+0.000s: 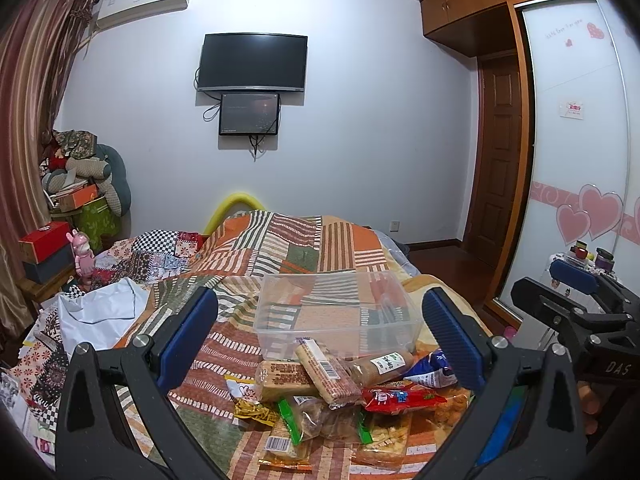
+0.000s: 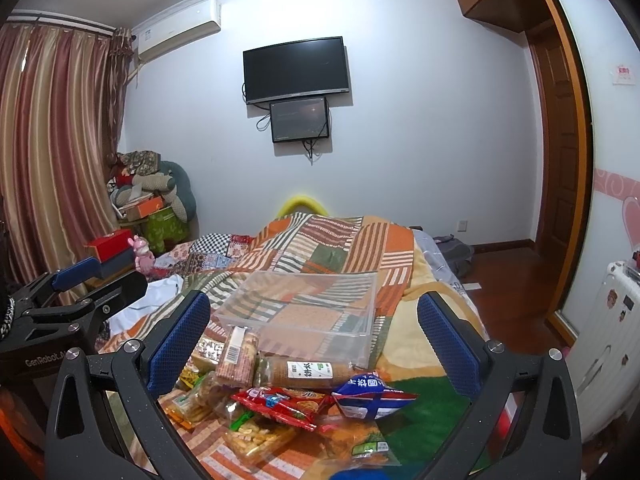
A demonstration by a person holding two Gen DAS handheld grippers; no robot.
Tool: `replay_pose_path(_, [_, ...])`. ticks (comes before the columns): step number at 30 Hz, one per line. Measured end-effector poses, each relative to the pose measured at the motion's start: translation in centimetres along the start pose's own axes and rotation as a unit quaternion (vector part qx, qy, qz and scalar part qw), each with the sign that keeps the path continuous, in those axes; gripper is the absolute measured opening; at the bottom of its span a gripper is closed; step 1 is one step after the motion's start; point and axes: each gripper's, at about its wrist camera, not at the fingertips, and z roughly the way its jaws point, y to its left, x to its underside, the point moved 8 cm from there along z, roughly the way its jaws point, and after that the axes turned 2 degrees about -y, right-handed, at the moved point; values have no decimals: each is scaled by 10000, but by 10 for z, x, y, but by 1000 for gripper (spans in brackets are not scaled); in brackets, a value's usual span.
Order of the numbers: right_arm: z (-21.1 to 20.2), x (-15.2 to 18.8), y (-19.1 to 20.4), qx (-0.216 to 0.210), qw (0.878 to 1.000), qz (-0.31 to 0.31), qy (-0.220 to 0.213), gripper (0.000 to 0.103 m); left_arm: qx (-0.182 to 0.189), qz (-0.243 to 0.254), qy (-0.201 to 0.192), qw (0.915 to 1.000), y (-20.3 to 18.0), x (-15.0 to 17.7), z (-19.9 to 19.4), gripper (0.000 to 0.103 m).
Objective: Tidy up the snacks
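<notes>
A pile of snack packets lies on the bed's patchwork blanket: biscuit sleeves, a red packet, a blue-white bag, clear bags of crackers. Just behind the pile stands an empty clear plastic box. My left gripper is open and empty above the pile. My right gripper is open and empty above the pile too. Each gripper shows at the edge of the other's view.
The blanket covers a bed with a drop-off at the right to a wooden floor. White cloth lies left. Boxes and cushions are stacked by the curtain. A wardrobe stands right.
</notes>
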Motion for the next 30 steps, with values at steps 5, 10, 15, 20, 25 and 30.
replay_pose_path(5, [-1,-2,1,-17,10000,0,-23,103,0,12,-2,10000,0,0,0,103])
replay_pose_path(10, [-2,-2,2,-25,10000,0,-24,103,1,34,-18,10000,0,1,-1,103])
replay_pose_path(15, [-2,-2,2,-32,10000,-2,-22,103,17,7,-5,10000,0,2,-1,103])
replay_pose_path(20, [-1,-2,2,-40,10000,-3,-15,103,17,-19,20,10000,1,1,-1,103])
replay_pose_path(25, [-1,-2,3,-40,10000,3,-19,103,14,-41,50,10000,1,1,2,103])
replay_pose_path(30, [-1,-2,3,-44,10000,16,-15,103,2,-42,64,10000,2,1,3,103])
